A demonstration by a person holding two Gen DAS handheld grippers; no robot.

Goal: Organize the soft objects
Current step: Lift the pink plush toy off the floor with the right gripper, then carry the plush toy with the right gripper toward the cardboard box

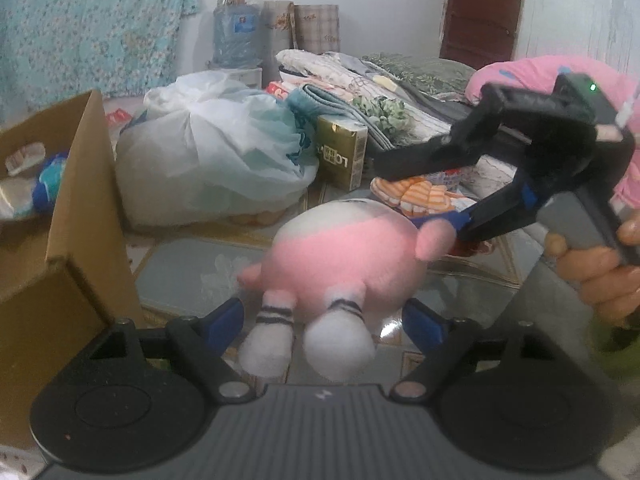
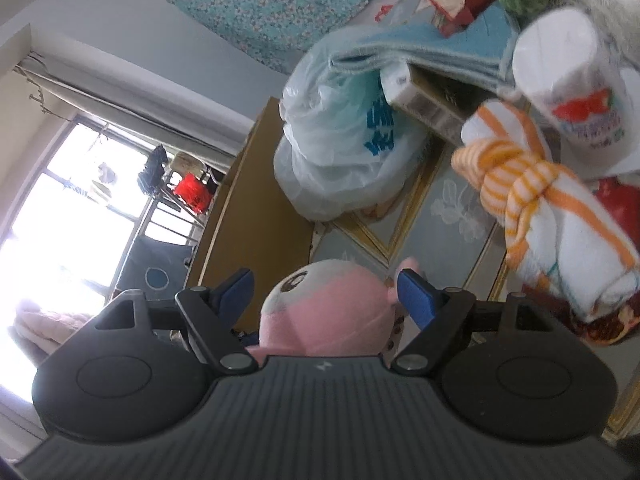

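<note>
A pink and white plush toy (image 1: 344, 256) with white striped feet hangs in the air in the left wrist view. My left gripper (image 1: 324, 326) is open, its blue pads either side of the toy's feet, not pressing them. My right gripper (image 1: 440, 226) comes in from the right in that view, its blue tip at the toy's pink ear. In the right wrist view the toy (image 2: 332, 312) sits between the jaws of my right gripper (image 2: 326, 294), which stand wide apart. An open cardboard box (image 1: 60, 216) stands at the left.
A full white plastic bag (image 1: 212, 152), a gold carton (image 1: 342, 156), folded towels (image 1: 348, 80) and orange-striped cloths (image 2: 536, 204) lie on the patterned floor. A pink pillow (image 1: 532, 72) lies at the back right. A white tissue roll (image 2: 568, 80) sits near the cloths.
</note>
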